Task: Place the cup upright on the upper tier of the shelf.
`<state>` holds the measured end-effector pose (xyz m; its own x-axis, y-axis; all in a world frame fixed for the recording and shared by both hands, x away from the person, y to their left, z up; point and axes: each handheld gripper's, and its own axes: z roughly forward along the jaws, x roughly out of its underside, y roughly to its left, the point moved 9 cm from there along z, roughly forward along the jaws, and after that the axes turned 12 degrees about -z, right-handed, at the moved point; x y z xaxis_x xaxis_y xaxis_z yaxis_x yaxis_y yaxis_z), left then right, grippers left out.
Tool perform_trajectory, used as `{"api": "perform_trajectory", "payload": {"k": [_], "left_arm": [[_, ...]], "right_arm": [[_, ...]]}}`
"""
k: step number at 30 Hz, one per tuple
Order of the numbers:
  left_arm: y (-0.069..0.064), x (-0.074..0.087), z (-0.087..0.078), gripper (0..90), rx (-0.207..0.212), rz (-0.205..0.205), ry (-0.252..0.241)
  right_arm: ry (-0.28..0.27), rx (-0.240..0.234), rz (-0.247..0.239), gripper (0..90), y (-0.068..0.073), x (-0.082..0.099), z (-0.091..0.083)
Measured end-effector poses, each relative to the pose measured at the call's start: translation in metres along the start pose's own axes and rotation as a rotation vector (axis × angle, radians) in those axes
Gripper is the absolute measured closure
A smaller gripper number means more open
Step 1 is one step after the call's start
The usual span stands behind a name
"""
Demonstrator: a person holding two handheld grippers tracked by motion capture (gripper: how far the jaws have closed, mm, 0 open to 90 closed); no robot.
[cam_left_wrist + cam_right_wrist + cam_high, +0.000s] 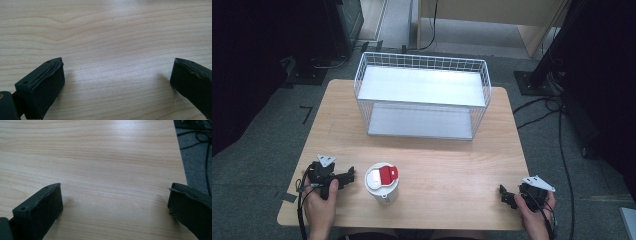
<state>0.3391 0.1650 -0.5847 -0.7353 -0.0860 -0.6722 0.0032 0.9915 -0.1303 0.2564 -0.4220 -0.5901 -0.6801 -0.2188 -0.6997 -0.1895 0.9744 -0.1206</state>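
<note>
Left tool: held in the person's left hand at the near-left part of the table, resting low over the wood with its jaws pointing right. A grey three-cornered plate sits on top of it and a cable trails off the near edge. In the left gripper view the two black jaws stand wide apart, released, with bare wood grain between them and nothing held.

Just to the right of the left tool, near but not touching it, stands a white container with a white lid and a red flap on top. It is upright, near the table's near edge and slightly left of centre.

Centre, far half of the table: a white wire basket standing on its side, its open face toward the person. A pale flat panel forms its upper level and a second pale panel lies at its base. It is well apart from the container and from both tools.

Right tool: held in the person's right hand at the near-right corner of the table, jaws pointing left, grey plate on top. In the right gripper view the jaws stand wide apart, released, holding nothing; bare wood lies between them, and the table's right edge, grey floor and dark cables show at upper right.

Around the table: grey carpet floor, black cables on the right side, and dark equipment stands at the far left and far right.
</note>
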Motion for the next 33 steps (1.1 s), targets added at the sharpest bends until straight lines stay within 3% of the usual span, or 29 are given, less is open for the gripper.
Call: {"api": "perform_trajectory", "payload": {"k": [8,14,28,31,33], "left_arm": [[0.0,-0.001,0.001,0.0,-0.002,0.0,0.003],[0.0,-0.001,0.001,0.0,-0.002,0.0,0.003],[0.0,-0.001,0.001,0.0,-0.002,0.0,0.003],[0.0,-0.001,0.001,0.0,-0.002,0.0,0.003],[0.0,-0.001,0.001,0.0,-0.002,0.0,0.003]], "right_arm": [[-0.063,-0.045,-0.02,0.0,0.021,-0.012,-0.007],[-0.092,-0.09,-0.096,0.0,0.06,-0.033,-0.01],[-0.161,-0.172,-0.178,0.0,0.113,-0.068,-0.014],[-0.18,-0.214,-0.202,0.0,0.135,-0.076,-0.016],[-0.186,-0.225,-0.208,0.0,0.141,-0.078,-0.017]]}}
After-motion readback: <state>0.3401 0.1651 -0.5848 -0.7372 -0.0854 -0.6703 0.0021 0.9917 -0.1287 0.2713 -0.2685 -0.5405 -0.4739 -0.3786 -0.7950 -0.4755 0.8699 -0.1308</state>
